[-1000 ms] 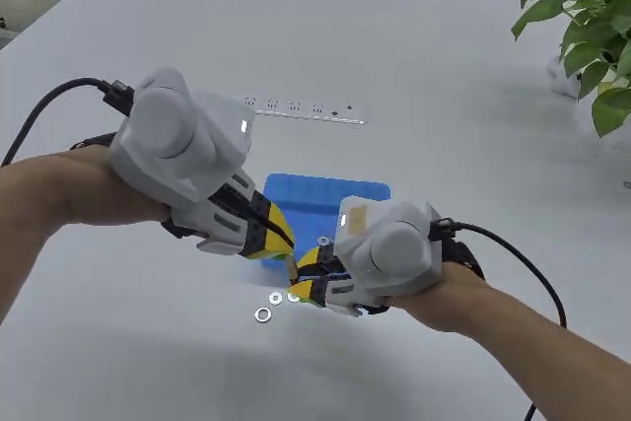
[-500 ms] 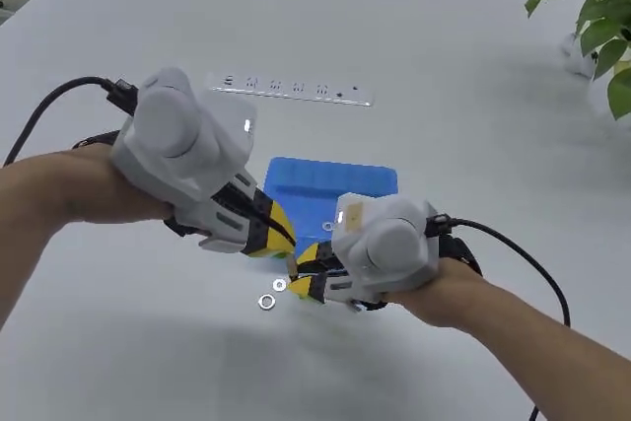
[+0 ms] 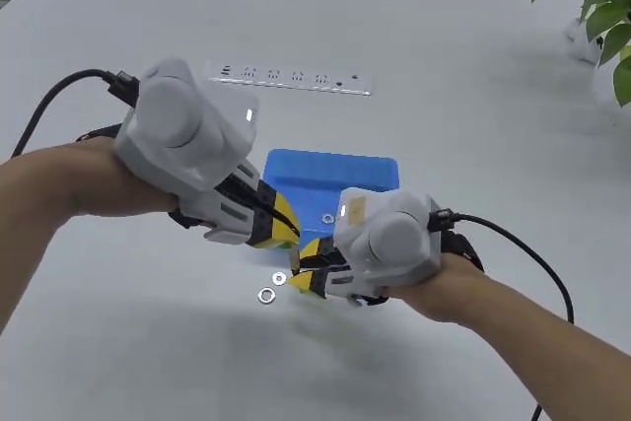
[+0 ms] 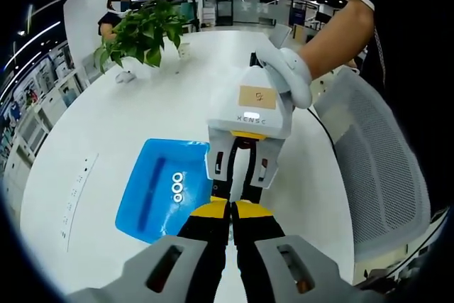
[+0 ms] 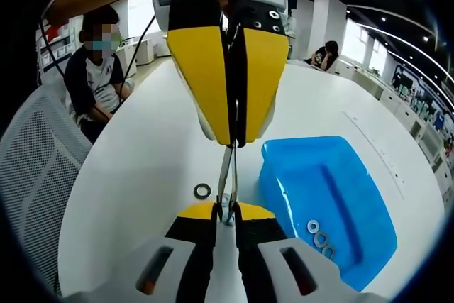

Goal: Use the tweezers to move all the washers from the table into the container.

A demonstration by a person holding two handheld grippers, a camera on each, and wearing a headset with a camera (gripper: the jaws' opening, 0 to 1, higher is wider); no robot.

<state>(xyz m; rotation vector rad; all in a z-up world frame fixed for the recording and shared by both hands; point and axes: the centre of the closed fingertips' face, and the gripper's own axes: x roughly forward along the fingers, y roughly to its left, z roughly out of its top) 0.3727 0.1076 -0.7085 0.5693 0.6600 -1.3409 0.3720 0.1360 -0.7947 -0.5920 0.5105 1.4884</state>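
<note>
The blue container (image 3: pixel 335 173) lies on the white table and holds three washers (image 4: pixel 176 186), which also show as a small cluster (image 5: pixel 320 238) in the right gripper view. Two loose washers (image 3: pixel 266 295) lie on the table just left of the grippers, one washer (image 5: pixel 202 191) close to the tweezers. My left gripper (image 3: pixel 286 231) and right gripper (image 3: pixel 304 279) face each other tip to tip beside the container's near edge. The thin metal tweezers (image 5: pixel 228 175) run from the left gripper's (image 5: pixel 234 138) shut yellow jaws down into my right gripper's (image 5: pixel 225 212) shut jaws. Whether the tweezers' tips hold a washer is hidden.
A white power strip (image 3: pixel 291 79) lies beyond the container. A potted plant (image 3: pixel 592 17) stands at the table's far right. Cables trail from both grippers. A mesh chair (image 4: pixel 383 168) and seated people are off the table's edge.
The head camera has shifted. A third loose washer lay beside the right gripper's jaws a second ago; two show now. Both grippers stay joined at the tweezers.
</note>
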